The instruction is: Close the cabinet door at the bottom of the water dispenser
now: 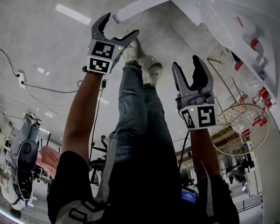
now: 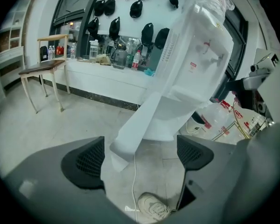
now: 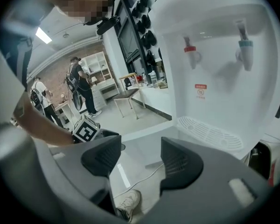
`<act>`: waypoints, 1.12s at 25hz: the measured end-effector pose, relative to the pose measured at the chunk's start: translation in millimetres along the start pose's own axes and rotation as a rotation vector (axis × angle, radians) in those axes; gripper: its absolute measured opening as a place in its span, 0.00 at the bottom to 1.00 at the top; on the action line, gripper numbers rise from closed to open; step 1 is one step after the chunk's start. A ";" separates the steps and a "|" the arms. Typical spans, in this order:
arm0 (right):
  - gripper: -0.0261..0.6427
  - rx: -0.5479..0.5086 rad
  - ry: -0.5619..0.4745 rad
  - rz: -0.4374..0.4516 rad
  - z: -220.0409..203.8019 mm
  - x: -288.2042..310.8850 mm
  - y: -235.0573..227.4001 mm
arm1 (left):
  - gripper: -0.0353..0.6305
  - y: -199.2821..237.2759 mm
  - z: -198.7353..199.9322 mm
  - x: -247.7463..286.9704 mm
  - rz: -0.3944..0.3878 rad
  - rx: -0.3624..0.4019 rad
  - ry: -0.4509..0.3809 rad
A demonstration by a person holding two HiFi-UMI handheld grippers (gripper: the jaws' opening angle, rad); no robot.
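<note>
My left gripper (image 1: 122,24) and right gripper (image 1: 185,62) are dark grey, each with two curved jaws and grid-textured pads (image 2: 86,160). Each carries a cube (image 1: 100,57) of black-and-white square markers and a small green light. I wear black short sleeves (image 1: 67,176), blue jeans (image 1: 135,125), pale sneakers (image 1: 130,52) and a grey-strapped harness (image 1: 81,211).

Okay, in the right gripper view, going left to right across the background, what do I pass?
Person with a backpack → person in dark clothes → wooden chair → then, on the water dispenser, the red tap → blue tap.
</note>
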State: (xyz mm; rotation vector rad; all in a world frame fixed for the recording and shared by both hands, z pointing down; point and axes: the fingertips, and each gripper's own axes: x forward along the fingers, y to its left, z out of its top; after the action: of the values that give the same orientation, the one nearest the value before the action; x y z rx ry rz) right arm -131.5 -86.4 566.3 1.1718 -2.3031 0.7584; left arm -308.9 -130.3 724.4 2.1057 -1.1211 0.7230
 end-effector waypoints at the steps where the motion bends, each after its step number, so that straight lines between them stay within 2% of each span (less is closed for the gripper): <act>1: 0.43 0.004 -0.003 -0.004 0.3 -0.7 0.2 | 0.78 -1.2 -3.3 2.0 -0.007 -0.002 0.005; 14: 0.43 0.056 0.002 -0.044 -18.2 -20.5 2.2 | 0.80 -14.3 -15.3 7.5 -0.030 -0.043 0.061; 20: 0.43 0.035 0.002 -0.037 -31.1 -33.1 6.6 | 0.80 -28.3 -23.4 5.7 -0.023 -0.036 0.075; 28: 0.41 0.084 -0.024 -0.072 -50.7 -57.3 -1.6 | 0.79 -56.7 -38.1 1.7 -0.028 -0.025 0.089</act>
State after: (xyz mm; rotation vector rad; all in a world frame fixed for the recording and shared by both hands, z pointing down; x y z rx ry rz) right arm -92.2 -20.9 570.2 1.3001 -2.2551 0.8250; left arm -265.8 -78.1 734.6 2.0441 -1.0455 0.7779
